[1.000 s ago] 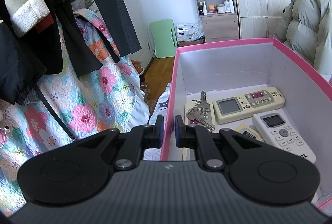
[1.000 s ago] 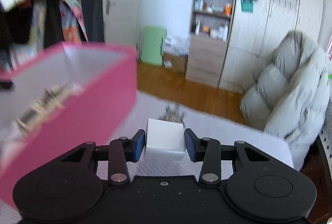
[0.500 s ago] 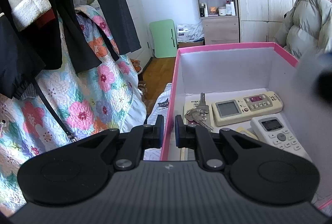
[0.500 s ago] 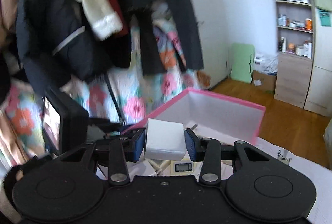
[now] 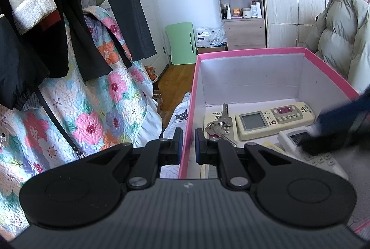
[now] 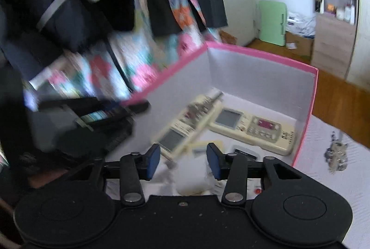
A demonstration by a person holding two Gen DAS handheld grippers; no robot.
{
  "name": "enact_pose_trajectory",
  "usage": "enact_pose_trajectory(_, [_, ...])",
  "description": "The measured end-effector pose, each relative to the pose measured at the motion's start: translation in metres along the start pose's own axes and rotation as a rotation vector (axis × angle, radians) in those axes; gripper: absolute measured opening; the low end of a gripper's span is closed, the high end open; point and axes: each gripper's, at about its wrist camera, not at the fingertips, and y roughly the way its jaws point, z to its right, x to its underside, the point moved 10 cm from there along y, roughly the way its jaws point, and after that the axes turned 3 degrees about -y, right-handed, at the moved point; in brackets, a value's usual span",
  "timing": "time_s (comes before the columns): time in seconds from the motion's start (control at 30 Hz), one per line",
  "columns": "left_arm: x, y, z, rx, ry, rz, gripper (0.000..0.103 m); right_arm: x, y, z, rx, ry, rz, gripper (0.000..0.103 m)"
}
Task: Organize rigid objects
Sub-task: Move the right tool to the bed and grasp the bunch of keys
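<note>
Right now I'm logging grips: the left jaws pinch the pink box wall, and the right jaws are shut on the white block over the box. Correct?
Not quite. The right gripper has its jaws open; the white block lies loose below them, per the right wrist view. The left gripper does pinch the pink box wall.

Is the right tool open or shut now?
Open: the right tool has fingers spread, nothing gripped, above the pink box.

In the box (image 5: 252,52), the keys (image 5: 219,126) lie left of the remote (image 5: 275,120).
</note>
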Motion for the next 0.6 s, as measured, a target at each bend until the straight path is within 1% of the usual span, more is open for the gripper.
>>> enact_pose_trajectory(0.03, [0.000, 0.000, 0.000, -0.002, 0.002, 0.000, 0.009, -0.006, -0.014, 0.008, 0.022, 0.014, 0.045, 0.053])
enact_pose_trajectory(0.1, [0.000, 0.001, -0.001, 0.000, -0.002, -0.001, 0.010, -0.015, -0.034, 0.025, 0.081, 0.022, 0.104, 0.053])
enact_pose_trajectory(0.17, [0.000, 0.000, 0.001, 0.000, 0.000, 0.000, 0.009, -0.017, -0.052, 0.050, 0.154, 0.050, 0.137, 0.053])
enact_pose_trajectory(0.27, [0.000, 0.000, 0.001, -0.002, 0.005, 0.001, 0.009, -0.009, -0.062, 0.093, 0.286, 0.082, 0.131, 0.053])
enact_pose_trajectory(0.3, [0.000, 0.000, 0.001, -0.002, 0.005, 0.001, 0.009, -0.002, -0.060, 0.111, 0.342, 0.089, 0.107, 0.053])
enact_pose_trajectory(0.37, [0.000, 0.000, 0.002, -0.004, 0.006, 0.001, 0.009, 0.009, -0.052, 0.135, 0.404, 0.101, 0.056, 0.053])
enact_pose_trajectory(0.43, [0.000, 0.000, 0.001, -0.006, 0.006, 0.000, 0.009, 0.022, -0.037, 0.159, 0.432, 0.126, 0.009, 0.053])
enact_pose_trajectory(0.47, [0.000, 0.000, 0.002, -0.007, 0.007, 0.000, 0.009, 0.026, -0.031, 0.167, 0.435, 0.144, 0.001, 0.053])
enact_pose_trajectory(0.57, [0.000, 0.000, 0.003, -0.012, 0.015, -0.002, 0.009, 0.034, -0.008, 0.196, 0.424, 0.224, -0.014, 0.053])
enact_pose_trajectory(0.6, [0.000, 0.000, 0.003, -0.015, 0.023, -0.003, 0.010, 0.037, 0.003, 0.203, 0.407, 0.236, -0.032, 0.053])
